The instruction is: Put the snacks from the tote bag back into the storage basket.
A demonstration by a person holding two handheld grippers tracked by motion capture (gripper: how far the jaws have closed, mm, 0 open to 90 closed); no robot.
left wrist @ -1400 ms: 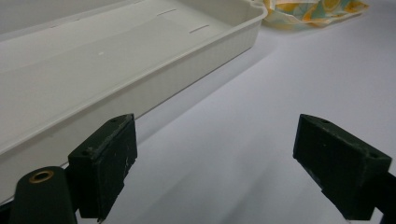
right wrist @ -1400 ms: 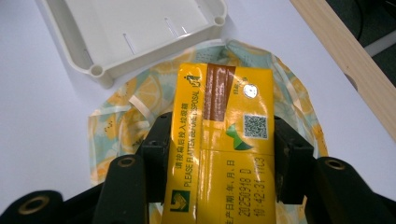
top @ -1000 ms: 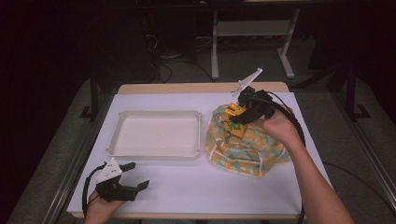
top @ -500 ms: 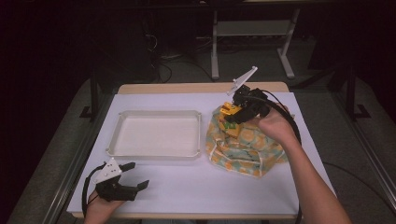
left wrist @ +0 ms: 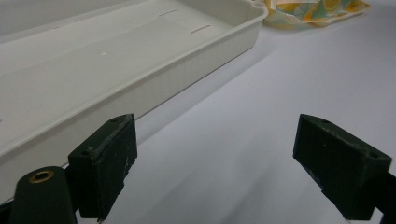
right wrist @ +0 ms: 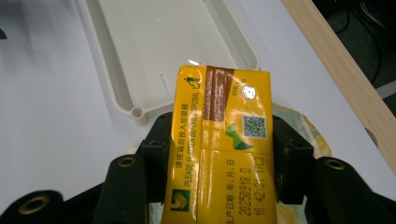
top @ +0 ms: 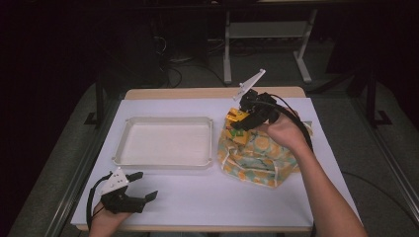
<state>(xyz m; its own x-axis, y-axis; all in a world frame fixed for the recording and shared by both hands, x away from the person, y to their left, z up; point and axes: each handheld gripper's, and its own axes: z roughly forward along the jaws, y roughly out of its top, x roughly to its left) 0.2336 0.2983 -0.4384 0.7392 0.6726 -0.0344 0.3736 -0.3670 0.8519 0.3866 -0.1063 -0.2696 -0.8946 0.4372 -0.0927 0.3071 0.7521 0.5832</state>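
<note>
White worktop (top: pixel 197 197), near edge: left gripper (top: pixel 141 190) rests idle, jaws spread, nothing between. Beyond, white tray (top: pixel 168 160) bare, likely destination. Farther right, right gripper (top: pixel 236 121) clamps yellow carton (right wrist: pixel 219 140) by sides, lifted above patterned cloth bag (top: pixel 257 158).

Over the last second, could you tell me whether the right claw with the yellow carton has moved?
Yes. The right claw, shut on the yellow carton, has shifted slightly left toward the white tray and a little up, above the patterned bag.
</note>
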